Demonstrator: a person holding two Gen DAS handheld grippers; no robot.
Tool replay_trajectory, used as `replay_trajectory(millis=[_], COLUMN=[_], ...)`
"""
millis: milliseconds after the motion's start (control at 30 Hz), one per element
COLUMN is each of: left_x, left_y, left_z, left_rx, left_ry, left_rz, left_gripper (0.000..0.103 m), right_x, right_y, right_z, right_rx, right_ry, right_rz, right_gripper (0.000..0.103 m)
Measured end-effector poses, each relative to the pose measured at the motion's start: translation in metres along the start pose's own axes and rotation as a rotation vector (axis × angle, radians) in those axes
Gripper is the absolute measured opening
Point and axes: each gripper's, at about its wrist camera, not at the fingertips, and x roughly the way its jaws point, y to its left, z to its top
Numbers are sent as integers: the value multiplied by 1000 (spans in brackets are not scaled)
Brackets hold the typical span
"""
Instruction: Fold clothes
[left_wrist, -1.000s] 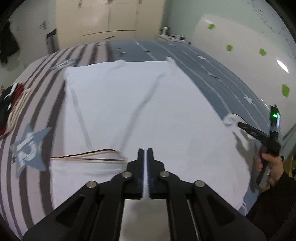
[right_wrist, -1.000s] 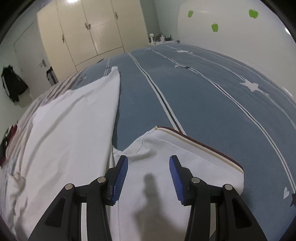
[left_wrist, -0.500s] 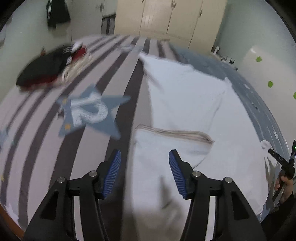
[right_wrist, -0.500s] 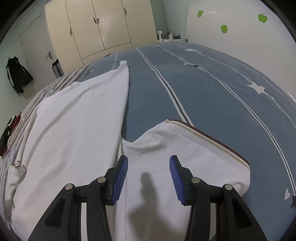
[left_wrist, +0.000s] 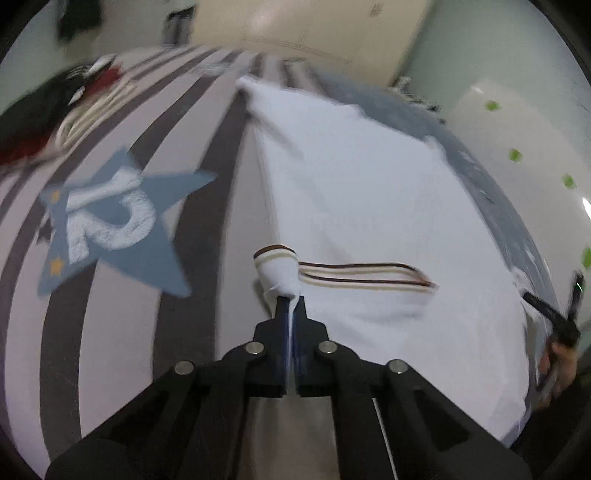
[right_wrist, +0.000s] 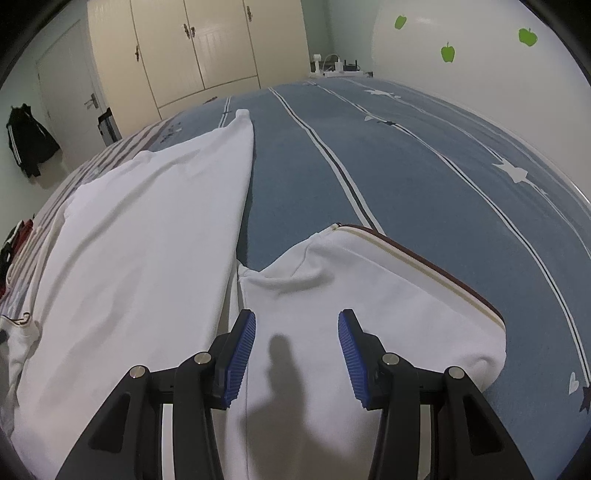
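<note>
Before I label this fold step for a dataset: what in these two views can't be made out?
- Left wrist view: motion blur smears the dark clothes pile; single garments can't be told apart.
- Left wrist view: the right gripper sits small and blurred at the edge; its jaws are unreadable there.
- Both views: the white shirt runs under the gripper bodies; its near hem is hidden.
- Left gripper: how much sleeve cuff lies between the fingers is hidden.

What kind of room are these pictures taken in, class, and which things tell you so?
Most likely a bedroom: the white garment lies spread on a wide bed cover with stripes and stars, tall cream wardrobe doors stand behind it, and a dark jacket hangs by the door.
</note>
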Motion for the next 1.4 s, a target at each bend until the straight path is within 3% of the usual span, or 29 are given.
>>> replay_trajectory(millis=[100, 367, 533, 600, 667, 733, 833, 933, 1033, 1333, 1400], left_x=[-22, -42, -27, -21, -12, -9, -25, -45, -44, 58, 66], left_y=[-30, -107, -149, -165, -176, -173, -169, -159, -133, -152, -161], left_z=[-13, -76, -78, -79, -81, -86, -93, -94, -72, -55, -67], left_rx=[42, 80, 94, 99, 102, 64, 84, 132, 72, 111, 186], left_ry=[-1, 139, 132, 128, 147, 196, 175, 113, 44, 178, 176], left_rz=[-84, -238, -243, -244, -233, -249, -290, -278, -198, -105, -50], left_gripper=[0, 2, 2, 10, 26, 32, 36, 37, 37, 37, 36], right_x=[0, -9, -11, -9, -7, -7, -8, -8, -6, -11, -14], right_y=[3, 12, 6, 3, 1, 0, -1, 0, -2, -37, -50], right_z=[1, -1, -3, -4, -4, -4, -3, -2, 0, -1, -5], right_rx=[0, -32, -7, 6, 16, 16, 6, -3, 0, 24, 30], right_ry=[-4, -16, -8, 2, 16, 18, 9, 2, 5, 28, 41], right_rz=[3, 22, 26, 24, 23, 23, 21, 6, -3, -62, -79], right_gripper=[43, 43, 43, 43, 43, 43, 43, 43, 43, 43, 43])
